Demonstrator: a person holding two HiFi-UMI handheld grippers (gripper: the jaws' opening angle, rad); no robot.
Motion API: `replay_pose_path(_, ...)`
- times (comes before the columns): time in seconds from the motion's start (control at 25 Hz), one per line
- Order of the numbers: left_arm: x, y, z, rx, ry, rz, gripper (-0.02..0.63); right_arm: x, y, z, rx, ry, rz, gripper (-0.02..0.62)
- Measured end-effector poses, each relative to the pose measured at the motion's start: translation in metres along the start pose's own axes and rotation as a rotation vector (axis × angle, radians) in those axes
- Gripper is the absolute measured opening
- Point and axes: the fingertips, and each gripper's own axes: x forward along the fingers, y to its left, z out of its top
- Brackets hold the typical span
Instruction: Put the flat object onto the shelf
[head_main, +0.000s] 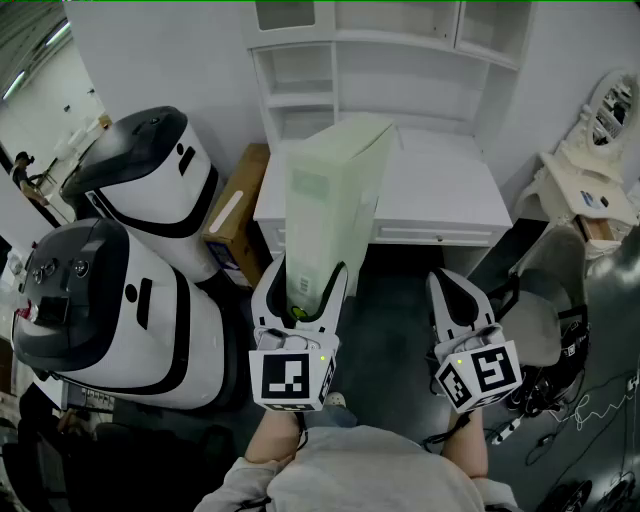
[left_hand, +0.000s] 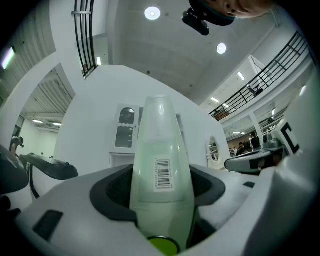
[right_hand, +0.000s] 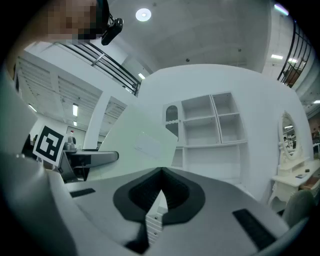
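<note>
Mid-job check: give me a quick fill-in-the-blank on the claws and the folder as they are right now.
1. The left claw is shut on a pale ___ folder.
2. The right claw is ___, with nothing in it.
3. The sticker on the folder's edge shows a ___.
4. The shelf ahead is ___ in colour.
Missing words: green; shut; barcode; white.

White desk against a pale wall, dressing table nearby, dark floor, round ceiling lights

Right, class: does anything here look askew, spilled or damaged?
Nothing stands out. The pale green translucent flat case is clamped straight in the left gripper, and the white shelf unit ahead looks intact.
</note>
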Motion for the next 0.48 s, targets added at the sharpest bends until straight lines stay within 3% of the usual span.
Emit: replay_pose_path(0.48,-0.014,-0.014,0.005,-0.002,-0.006,-0.003,0.302,-0.02,0.002,-0.002,0.001,0.001,-0.003,0.008)
